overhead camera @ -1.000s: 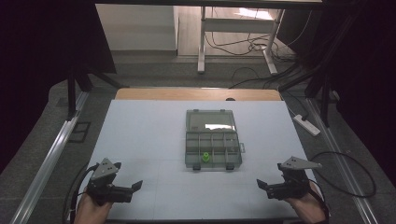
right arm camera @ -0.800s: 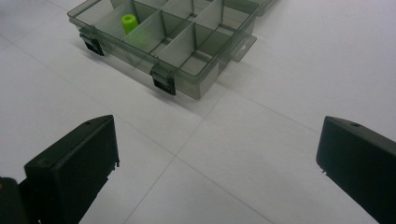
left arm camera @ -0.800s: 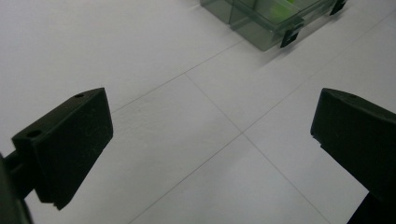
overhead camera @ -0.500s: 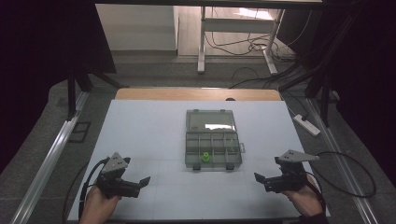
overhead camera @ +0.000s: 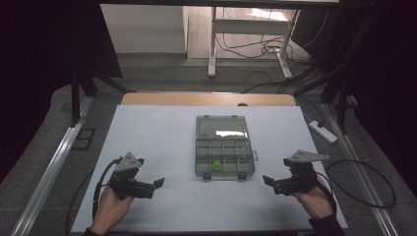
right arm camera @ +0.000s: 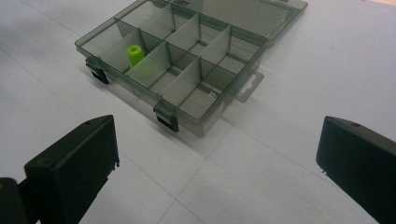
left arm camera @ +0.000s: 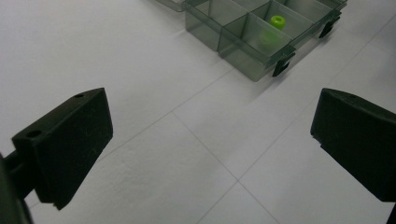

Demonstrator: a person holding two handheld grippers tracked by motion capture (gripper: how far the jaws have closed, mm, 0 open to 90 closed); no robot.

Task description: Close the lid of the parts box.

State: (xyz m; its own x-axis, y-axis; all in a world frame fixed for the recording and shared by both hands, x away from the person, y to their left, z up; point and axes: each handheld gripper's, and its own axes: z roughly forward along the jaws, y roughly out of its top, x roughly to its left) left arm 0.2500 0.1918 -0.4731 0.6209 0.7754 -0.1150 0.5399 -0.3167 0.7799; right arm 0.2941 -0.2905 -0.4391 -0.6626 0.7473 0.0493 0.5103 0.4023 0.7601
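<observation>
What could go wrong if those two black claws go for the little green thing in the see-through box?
The small green plastic piece sits in a narrow compartment of the clear grey plastic organiser box, so wide jaws may catch the dividers. The box looks light and may slide on the white table. Both the left gripper and right gripper are apart from it.

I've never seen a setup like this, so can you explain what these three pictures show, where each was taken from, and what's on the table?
A person sits at a white table and holds a hand-held grasping tool in each hand: the left tool and the right tool. One picture comes from a camera above, looking down on the table. The other two come from small cameras riding on each tool, so the two black blocks at the bottom of each are that tool's own jaws. Both tools are open and hold nothing. On the table lies a clear box with compartments, its lid folded back. One compartment holds a small green piece.
</observation>
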